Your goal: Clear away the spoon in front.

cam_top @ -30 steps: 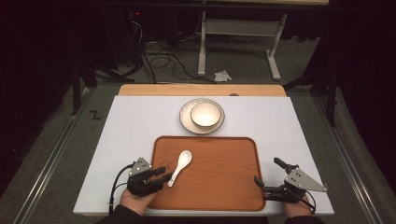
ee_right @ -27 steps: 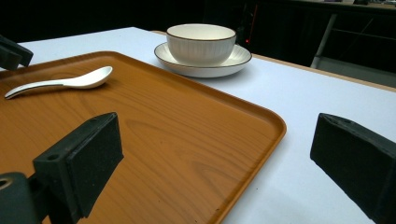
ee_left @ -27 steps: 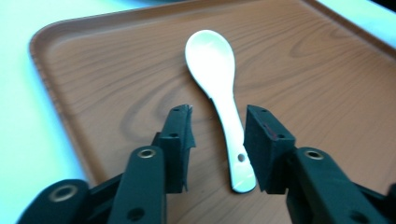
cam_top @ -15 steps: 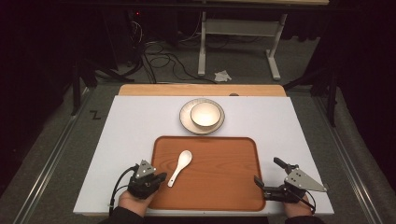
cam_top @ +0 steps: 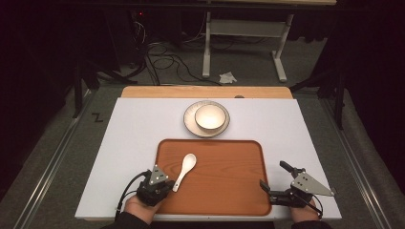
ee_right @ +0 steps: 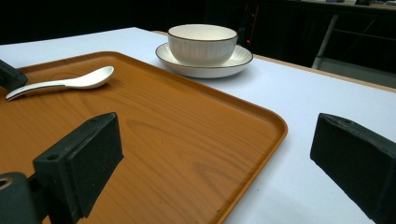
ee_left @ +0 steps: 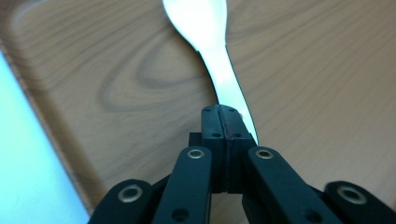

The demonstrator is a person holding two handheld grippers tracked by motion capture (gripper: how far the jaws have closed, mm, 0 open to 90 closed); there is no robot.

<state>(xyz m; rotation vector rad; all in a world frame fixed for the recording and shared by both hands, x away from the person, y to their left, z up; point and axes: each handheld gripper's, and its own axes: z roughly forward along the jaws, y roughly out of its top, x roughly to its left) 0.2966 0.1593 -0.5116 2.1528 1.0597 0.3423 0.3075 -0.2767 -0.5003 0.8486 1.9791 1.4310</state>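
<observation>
A glossy white ceramic spoon (cam_top: 184, 170) lies on the wood-grain tray (cam_top: 224, 191), near the tray's left edge, its bowl toward the tray's far side. The left claw (ee_left: 226, 122) has just been closing and its jaws now meet pressed together at the handle's tip; whether any of the handle sits between them I cannot tell. Beyond the tray's far rim a ribbed white bowl (cam_top: 210, 117) stands on a plate (cam_top: 190, 123). The right claw (cam_top: 271, 177) is spread wide astride the tray's right rim. The tray's middle lies bare, the white table (cam_top: 133, 133) open around it.
</observation>
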